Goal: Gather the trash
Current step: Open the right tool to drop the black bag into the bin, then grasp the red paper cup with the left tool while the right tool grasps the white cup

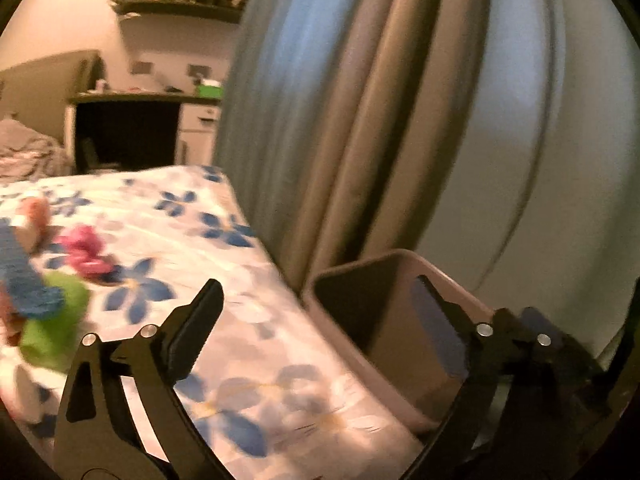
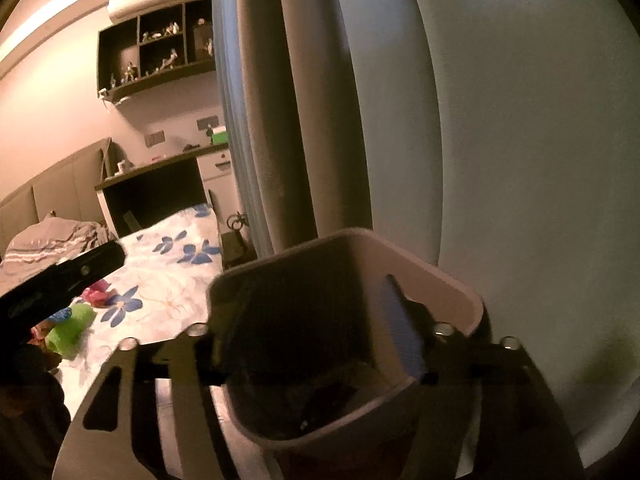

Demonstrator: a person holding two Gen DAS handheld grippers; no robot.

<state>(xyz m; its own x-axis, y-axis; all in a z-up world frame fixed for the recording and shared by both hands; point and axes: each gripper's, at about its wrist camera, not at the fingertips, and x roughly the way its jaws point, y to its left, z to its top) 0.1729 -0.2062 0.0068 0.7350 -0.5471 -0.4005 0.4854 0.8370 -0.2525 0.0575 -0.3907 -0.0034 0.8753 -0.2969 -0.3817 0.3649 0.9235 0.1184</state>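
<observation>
Left gripper (image 1: pixel 320 320) spread wide, nothing between the fingers, held over the bed edge and the bin (image 1: pixel 384 360). Left finger (image 1: pixel 196 320) above the floral sheet (image 1: pixel 248 380), right finger (image 1: pixel 444 328) at the bin's mouth. Right gripper (image 2: pixel 316 344) parted too, straddling the bin (image 2: pixel 432 276) from above; left finger (image 2: pixel 212 344) just outside the near wall, right finger (image 2: pixel 404 328) inside along the far wall. Cannot tell whether the pads touch the plastic. Nothing gripped. Dark scraps (image 2: pixel 332 396) low in the bin, too dim to name. Trash on the sheet well left of the bin: pink crumple (image 1: pixel 86 250), green piece (image 1: pixel 52 328), blue strip (image 1: pixel 18 276), all blurred. Same heap in the right view: green (image 2: pixel 70 330), pink (image 2: pixel 98 292), with the left gripper's arm (image 2: pixel 60 280) crossing above it. Curtain (image 1: pixel 380 100) behind the bin, shelf (image 2: pixel 156 48) high on the far wall.
</observation>
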